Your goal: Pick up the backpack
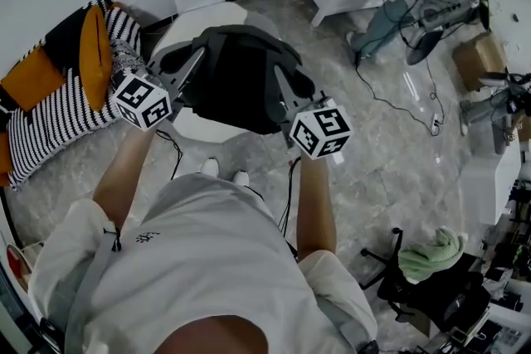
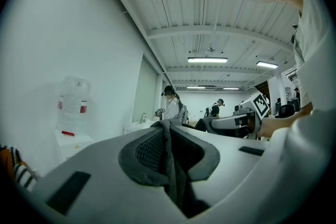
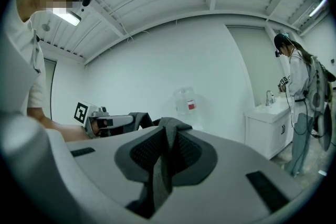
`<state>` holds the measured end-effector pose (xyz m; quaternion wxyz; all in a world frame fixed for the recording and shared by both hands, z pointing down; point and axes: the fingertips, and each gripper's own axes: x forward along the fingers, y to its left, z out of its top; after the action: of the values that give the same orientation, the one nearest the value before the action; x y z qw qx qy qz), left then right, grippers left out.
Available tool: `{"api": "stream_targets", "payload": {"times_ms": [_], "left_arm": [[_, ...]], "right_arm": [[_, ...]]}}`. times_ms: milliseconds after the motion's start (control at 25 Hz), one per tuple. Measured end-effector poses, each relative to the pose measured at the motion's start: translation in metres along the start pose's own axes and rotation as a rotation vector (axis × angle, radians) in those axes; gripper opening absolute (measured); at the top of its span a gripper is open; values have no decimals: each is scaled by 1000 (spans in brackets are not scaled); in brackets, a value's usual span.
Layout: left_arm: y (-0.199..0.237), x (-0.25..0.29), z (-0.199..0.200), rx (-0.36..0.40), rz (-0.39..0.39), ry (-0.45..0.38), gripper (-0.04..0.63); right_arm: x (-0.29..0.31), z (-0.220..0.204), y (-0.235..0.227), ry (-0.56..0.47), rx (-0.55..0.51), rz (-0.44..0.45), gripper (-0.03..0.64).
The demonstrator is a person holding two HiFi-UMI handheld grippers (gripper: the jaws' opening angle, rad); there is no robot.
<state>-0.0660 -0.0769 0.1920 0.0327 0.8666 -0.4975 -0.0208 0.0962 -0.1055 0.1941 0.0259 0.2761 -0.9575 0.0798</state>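
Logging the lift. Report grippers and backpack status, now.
Left gripper shut on a strap. Right gripper shut on the other strap. Backpack held between them over the round white table. Nothing in the way.

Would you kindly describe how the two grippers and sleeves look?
The left gripper and right gripper have pale grey bodies, dark grey mesh pads and a white cube with black square markers. Black cables hang beneath. The person wears a white short-sleeved T-shirt.
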Motion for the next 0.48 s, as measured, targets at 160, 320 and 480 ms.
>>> {"api": "stream_targets", "payload": {"times_ms": [160,320,480], "left_arm": [[5,4,-4,4,-4,3,34],[6,6,-8,0,-10,5,34],[8,8,-9,-6,-14,5,34]], "right_arm": [[3,-2,-3,5,-1,-10,46],[3,-4,-5,9,-4,-19,46],[4,-7,-6,12,-1,-25,44]]}}
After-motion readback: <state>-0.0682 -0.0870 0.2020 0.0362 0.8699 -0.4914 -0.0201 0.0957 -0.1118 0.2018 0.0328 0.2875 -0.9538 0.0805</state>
